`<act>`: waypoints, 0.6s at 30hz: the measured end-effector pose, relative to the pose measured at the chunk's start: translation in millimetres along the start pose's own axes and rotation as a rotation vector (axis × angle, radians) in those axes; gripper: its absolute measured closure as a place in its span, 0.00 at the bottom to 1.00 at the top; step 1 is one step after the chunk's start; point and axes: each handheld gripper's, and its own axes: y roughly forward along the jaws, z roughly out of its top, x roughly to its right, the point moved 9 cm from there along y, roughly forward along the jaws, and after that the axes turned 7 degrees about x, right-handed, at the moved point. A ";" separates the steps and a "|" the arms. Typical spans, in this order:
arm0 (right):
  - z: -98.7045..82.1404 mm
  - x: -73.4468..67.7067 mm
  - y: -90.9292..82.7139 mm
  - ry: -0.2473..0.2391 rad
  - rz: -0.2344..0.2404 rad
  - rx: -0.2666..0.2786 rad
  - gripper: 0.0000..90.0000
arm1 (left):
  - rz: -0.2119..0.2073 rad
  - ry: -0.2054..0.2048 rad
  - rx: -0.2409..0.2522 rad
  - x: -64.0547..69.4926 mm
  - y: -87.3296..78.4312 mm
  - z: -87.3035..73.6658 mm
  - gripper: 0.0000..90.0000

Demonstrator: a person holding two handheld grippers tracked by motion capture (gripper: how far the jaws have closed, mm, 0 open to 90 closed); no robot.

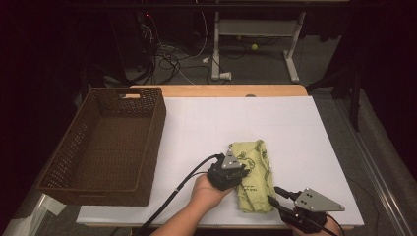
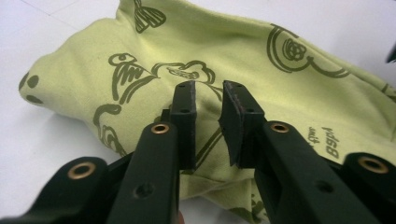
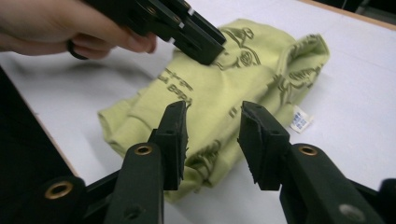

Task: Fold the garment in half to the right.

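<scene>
Both hand-held grippers, left (image 2: pixel 208 100) and right (image 3: pixel 212 123), stand slightly parted, gripping nothing, over the folded cloth (image 1: pixel 253 172) near the table's (image 1: pixel 295 123) front edge.

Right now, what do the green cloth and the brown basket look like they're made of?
The green cloth looks like soft matte cotton-type knit: it folds and creases limply, carries dark printed drawings and has a small white sewn-in label. The brown basket looks like woven wicker or plastic imitation rattan: a tight open weave with cut-out handles; which of the two I cannot tell.
</scene>
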 end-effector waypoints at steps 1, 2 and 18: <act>-1.0 1.4 0.3 0.004 -0.004 -0.005 0.73 | -0.001 -0.001 0.003 0.0 -1.8 0.9 0.77; -2.0 2.6 0.6 0.011 -0.005 -0.008 0.74 | 0.002 -0.004 0.009 -0.3 -4.8 2.4 0.73; -17.9 4.0 5.3 0.021 0.032 -0.099 0.91 | 0.111 -0.107 0.008 -36.5 -72.1 -53.3 0.23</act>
